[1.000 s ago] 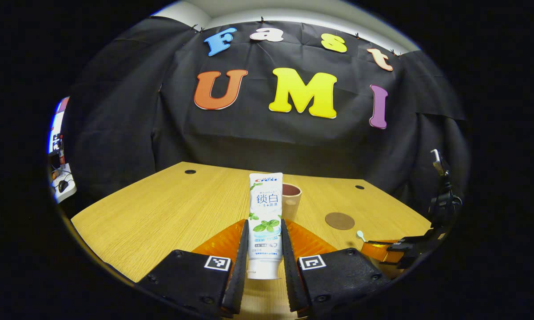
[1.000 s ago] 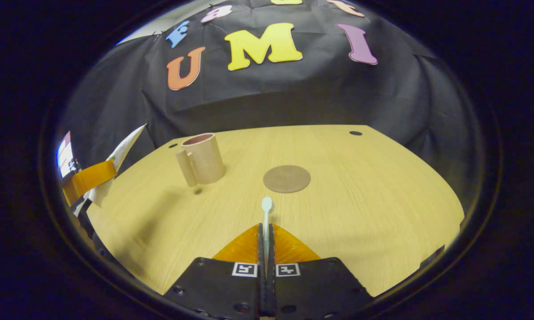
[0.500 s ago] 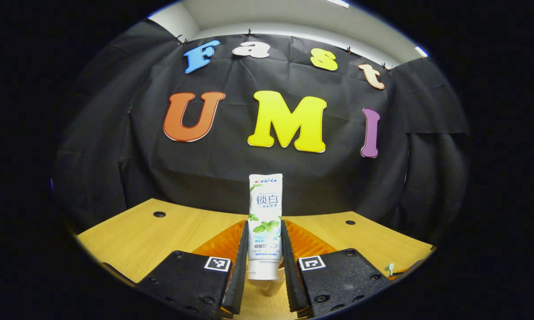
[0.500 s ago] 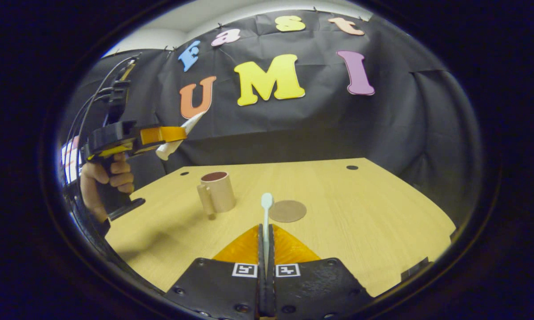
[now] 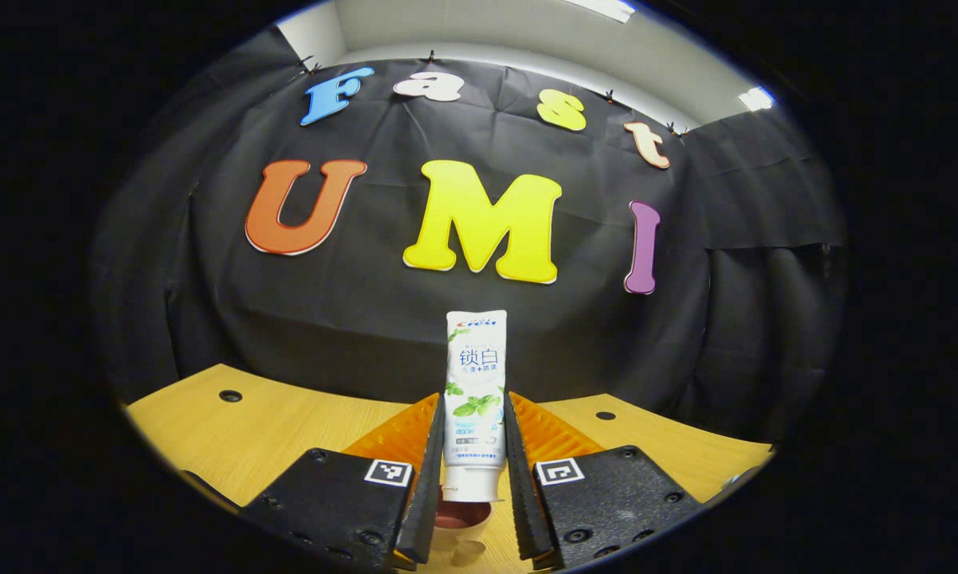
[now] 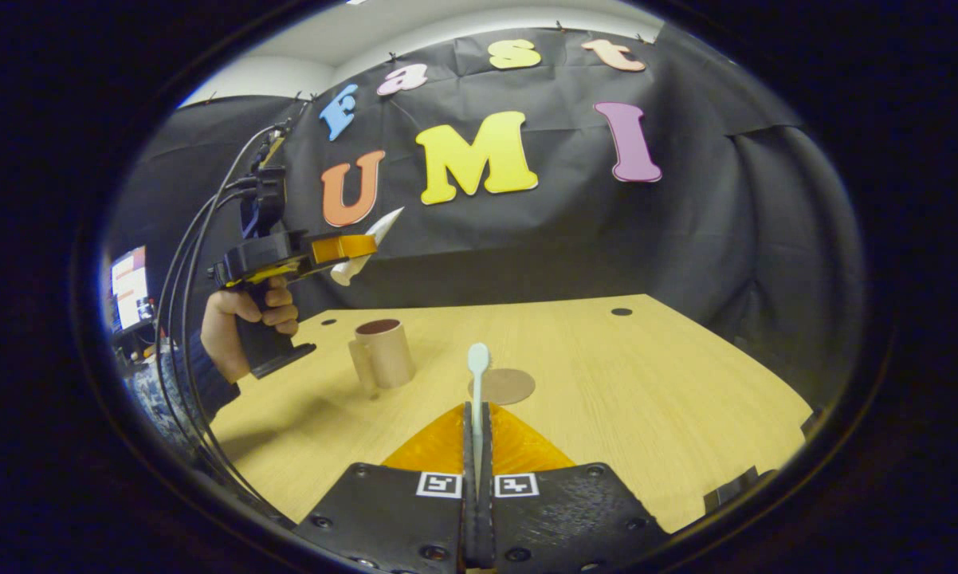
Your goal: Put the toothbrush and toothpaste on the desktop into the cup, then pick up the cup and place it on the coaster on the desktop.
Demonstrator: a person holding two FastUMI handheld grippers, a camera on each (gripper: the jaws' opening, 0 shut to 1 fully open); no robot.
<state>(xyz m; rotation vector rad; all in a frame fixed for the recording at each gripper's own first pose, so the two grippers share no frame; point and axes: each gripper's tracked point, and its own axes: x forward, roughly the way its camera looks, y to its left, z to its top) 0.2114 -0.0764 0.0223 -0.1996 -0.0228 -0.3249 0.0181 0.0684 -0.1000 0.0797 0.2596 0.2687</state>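
In the left gripper view, the left gripper (image 5: 473, 466) has its jaws clamped on the toothpaste (image 5: 474, 399), gripping the lower part of the tube so that the cap end points down and the flat crimped end stands up. That hold makes sense for a cap-first drop. The cup (image 5: 461, 518) shows just below the cap, between the jaws, its dark mouth facing up, so the tube appears lined up over the cup for lowering in. The table (image 5: 288, 422) spreads behind the cup.

In the right gripper view, the right gripper (image 6: 477, 446) has its jaws pinched tight on the toothbrush (image 6: 477, 383), whose handle runs forward so the head pokes out, free of the table. It is held well to the right of the cup (image 6: 383, 352), probably waiting its turn. The coaster (image 6: 504, 386) lies flat just right of the cup, bare, ready to receive it later. Above and left of the cup, a hand (image 6: 244, 327) holds the left gripper (image 6: 343, 249) with the toothpaste (image 6: 367, 247) tilted, not yet inside the cup.
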